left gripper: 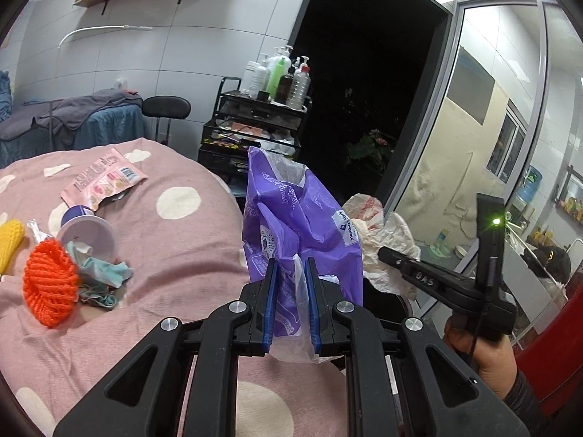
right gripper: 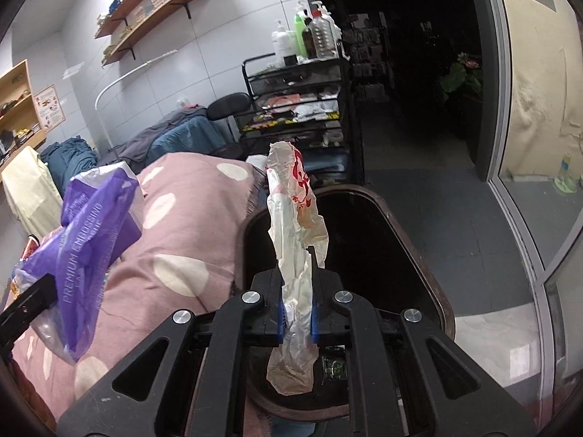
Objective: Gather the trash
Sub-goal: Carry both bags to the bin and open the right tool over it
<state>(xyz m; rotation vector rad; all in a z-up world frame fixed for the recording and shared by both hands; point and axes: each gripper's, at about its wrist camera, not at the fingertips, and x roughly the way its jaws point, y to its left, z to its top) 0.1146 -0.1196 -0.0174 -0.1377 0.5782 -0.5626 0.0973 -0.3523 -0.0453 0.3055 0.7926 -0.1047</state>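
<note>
My left gripper (left gripper: pixel 291 273) is shut on a purple plastic bag (left gripper: pixel 302 215), held above the edge of the pink dotted bed; the bag also shows in the right wrist view (right gripper: pixel 91 255). My right gripper (right gripper: pixel 297 280) is shut on a crumpled white paper wrapper with red print (right gripper: pixel 295 218), held over the open dark trash bin (right gripper: pixel 419 255); the wrapper also shows in the left wrist view (left gripper: pixel 386 240). On the bed (left gripper: pixel 175 247) lie an orange foam net (left gripper: pixel 49 284), a yellow net (left gripper: pixel 11 240), a pink snack packet (left gripper: pixel 104 180), a white cup (left gripper: pixel 89 235) and crumpled tissue (left gripper: pixel 100 273).
A black wire cart (right gripper: pixel 298 109) with pump bottles (left gripper: pixel 282 76) stands beyond the bed, next to a dark doorway. A glass partition (left gripper: pixel 473 145) runs on the right. A stool (left gripper: pixel 165 107), a covered couch and wall shelves are at the back.
</note>
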